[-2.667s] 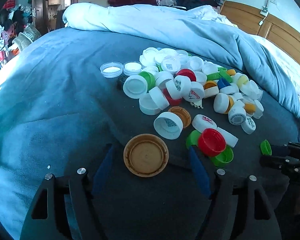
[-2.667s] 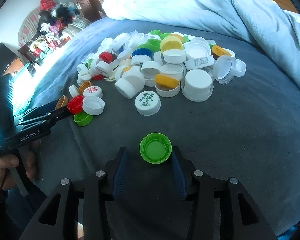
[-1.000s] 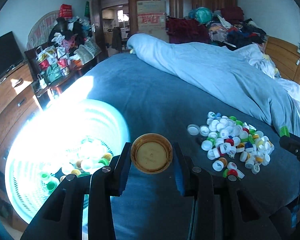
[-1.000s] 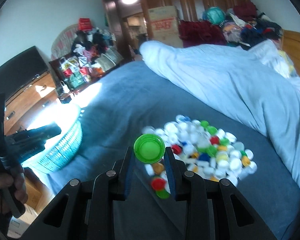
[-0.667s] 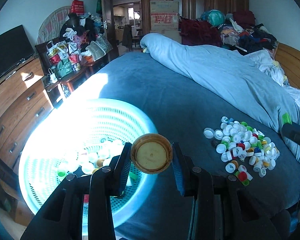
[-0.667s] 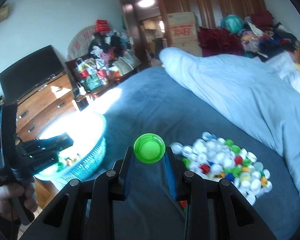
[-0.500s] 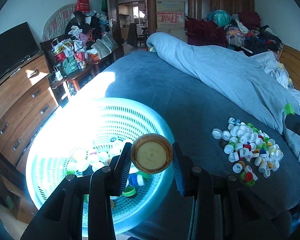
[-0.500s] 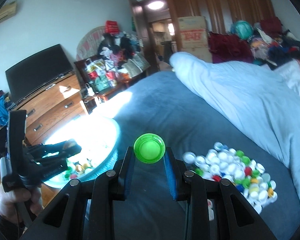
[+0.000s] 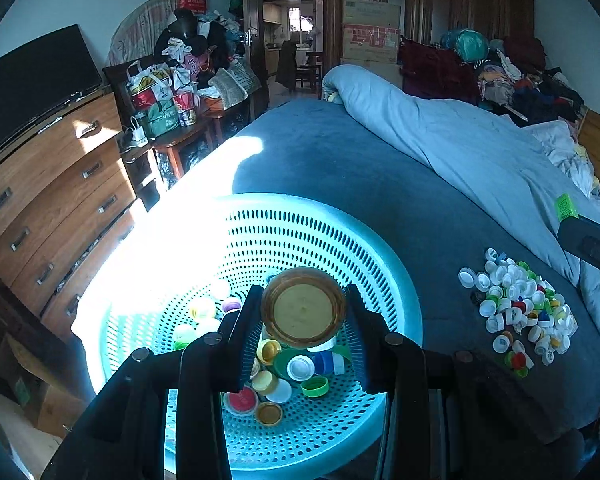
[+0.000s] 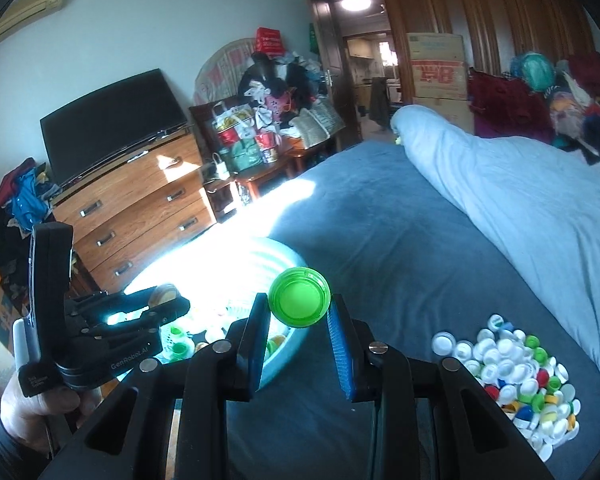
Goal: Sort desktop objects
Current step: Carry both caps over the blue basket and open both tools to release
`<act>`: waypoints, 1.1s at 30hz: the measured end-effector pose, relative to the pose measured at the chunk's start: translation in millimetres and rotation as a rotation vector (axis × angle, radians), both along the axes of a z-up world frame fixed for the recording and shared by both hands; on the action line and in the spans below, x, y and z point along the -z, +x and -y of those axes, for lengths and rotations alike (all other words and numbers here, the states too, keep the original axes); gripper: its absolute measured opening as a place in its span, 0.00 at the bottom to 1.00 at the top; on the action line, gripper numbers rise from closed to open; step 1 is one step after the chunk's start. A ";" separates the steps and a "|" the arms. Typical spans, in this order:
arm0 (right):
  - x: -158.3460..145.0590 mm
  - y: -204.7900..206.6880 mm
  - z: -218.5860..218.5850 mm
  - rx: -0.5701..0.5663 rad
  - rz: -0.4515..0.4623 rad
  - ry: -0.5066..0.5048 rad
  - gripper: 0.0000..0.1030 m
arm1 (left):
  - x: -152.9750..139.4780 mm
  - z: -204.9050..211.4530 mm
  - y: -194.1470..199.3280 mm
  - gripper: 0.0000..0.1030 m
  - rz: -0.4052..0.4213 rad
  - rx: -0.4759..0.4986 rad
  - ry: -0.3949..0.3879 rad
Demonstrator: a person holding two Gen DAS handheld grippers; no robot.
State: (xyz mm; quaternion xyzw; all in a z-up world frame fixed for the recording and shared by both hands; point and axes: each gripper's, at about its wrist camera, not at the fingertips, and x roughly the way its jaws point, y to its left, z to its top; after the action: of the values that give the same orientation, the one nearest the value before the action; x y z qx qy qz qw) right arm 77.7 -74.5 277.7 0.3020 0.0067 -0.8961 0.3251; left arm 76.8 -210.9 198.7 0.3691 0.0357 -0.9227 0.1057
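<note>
Person's bare hand (image 10: 40,396), far left, lower edge: wrapped round the handle, fingers curled.
Left gripper (image 9: 303,312): angled down over the round turquoise perforated plastic basket (image 9: 396,280), jaws clamped on a wide amber-brown plastic jar lid (image 9: 303,307).
Right gripper (image 10: 299,320): tilted down, jaws nipped narrow on a small bright-green plastic bottle cap (image 10: 299,297), above the dark-blue bedspread (image 10: 380,216).
Heap of mixed bottle caps (image 10: 516,376): on the bedspread, right.

One basket (image 9: 396,280) at the bed's (image 9: 340,168) left edge, one brown lid (image 9: 303,307), one green cap (image 10: 299,297), two tongs, one cap heap (image 9: 520,312) too crowded to count.
</note>
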 end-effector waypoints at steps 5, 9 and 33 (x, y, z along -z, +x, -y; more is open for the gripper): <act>-2.2 -8.0 23.4 -0.037 0.012 0.002 0.31 | 0.9 19.2 -4.7 0.33 0.011 -0.016 0.007; -0.1 -15.3 41.5 -0.069 0.033 0.004 0.31 | 4.6 33.7 -9.7 0.33 0.027 -0.023 0.017; 3.0 -72.0 133.8 -0.252 0.270 0.121 0.32 | 19.3 122.0 -38.8 0.33 0.215 0.005 0.102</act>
State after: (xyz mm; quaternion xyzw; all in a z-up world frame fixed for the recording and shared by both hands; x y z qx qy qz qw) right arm 5.7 -208.2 274.7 0.4353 0.0545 -0.7976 0.4139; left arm 38.1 -332.9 179.4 0.4710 0.0702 -0.8749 0.0877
